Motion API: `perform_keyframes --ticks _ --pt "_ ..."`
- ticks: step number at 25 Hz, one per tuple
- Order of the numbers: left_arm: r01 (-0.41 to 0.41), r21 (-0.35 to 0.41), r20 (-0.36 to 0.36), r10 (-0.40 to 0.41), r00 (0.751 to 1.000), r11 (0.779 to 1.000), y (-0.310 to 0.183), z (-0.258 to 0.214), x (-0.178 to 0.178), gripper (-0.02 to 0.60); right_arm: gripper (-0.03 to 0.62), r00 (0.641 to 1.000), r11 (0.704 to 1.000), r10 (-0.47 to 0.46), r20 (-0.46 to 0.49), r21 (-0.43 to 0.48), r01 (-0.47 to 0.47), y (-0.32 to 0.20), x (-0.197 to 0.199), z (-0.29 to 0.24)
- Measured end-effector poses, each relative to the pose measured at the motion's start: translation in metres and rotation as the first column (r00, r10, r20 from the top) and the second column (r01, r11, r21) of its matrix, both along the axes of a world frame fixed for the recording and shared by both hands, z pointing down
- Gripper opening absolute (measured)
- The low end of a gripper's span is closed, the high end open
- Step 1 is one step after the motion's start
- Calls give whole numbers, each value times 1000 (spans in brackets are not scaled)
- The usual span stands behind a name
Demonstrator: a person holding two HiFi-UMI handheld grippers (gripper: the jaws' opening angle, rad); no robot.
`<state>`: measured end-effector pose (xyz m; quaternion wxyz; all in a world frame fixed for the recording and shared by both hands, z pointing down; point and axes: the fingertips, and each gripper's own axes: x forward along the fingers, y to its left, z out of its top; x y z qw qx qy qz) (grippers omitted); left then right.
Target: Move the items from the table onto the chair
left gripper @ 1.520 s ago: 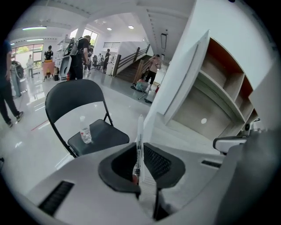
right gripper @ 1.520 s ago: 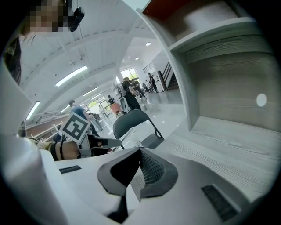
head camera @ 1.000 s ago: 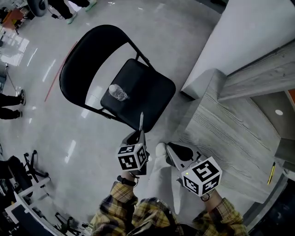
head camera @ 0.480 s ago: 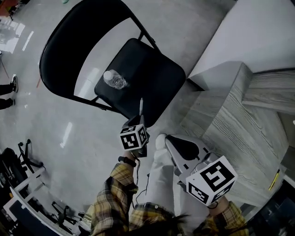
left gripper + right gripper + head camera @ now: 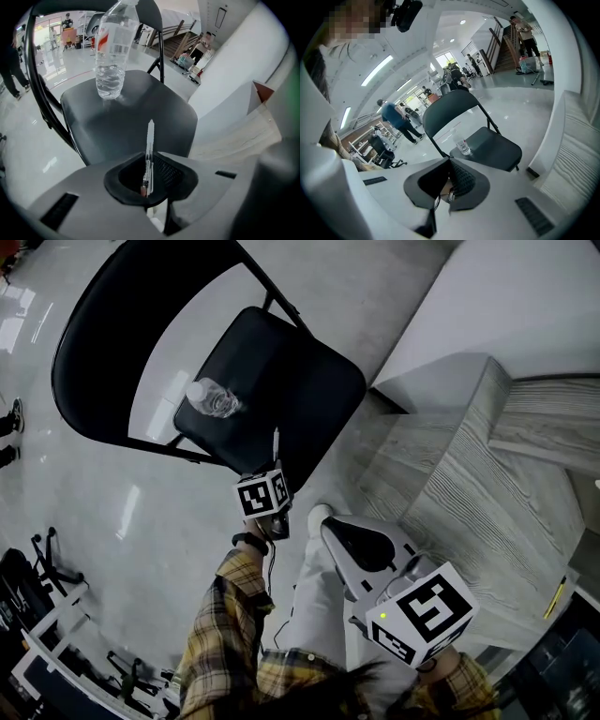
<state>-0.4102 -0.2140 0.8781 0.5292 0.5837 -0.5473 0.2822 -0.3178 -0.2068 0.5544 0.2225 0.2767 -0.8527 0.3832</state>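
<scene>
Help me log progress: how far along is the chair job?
Done: bottle stands on the chair. In hand: left claw grips a pen; right claw is shut, empty. Left: setting the pen down; possibly a yellow stick at the table edge.

Can't see the cap of the clear plastic water bottle (image 5: 110,51) in the left gripper view — cut off by the top edge. Can't follow the lower end of the slim white pen (image 5: 149,140) between the dark pads (image 5: 171,172) of the left gripper (image 5: 149,174), nor read the print on its barrel. Can't tell what the thin yellow stick (image 5: 560,592) at the far right of the pale wood-grain table (image 5: 487,512) is — too small.
</scene>
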Motion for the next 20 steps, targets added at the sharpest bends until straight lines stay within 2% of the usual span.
perform_keyframes --ticks 11,16,20 --pt "-20 21 -6 20 1000 1000 -2 -19 -3 55 17 1000 1000 14 20 21 -14 -4 1 -13" --pt "13 58 13 -14 1000 998 2 -49 -10 55 17 1000 999 13 23 34 -14 5 4 -26" --pt "41 92 1 -41 999 995 13 -84 -6 55 17 999 999 26 22 39 -27 17 13 -42"
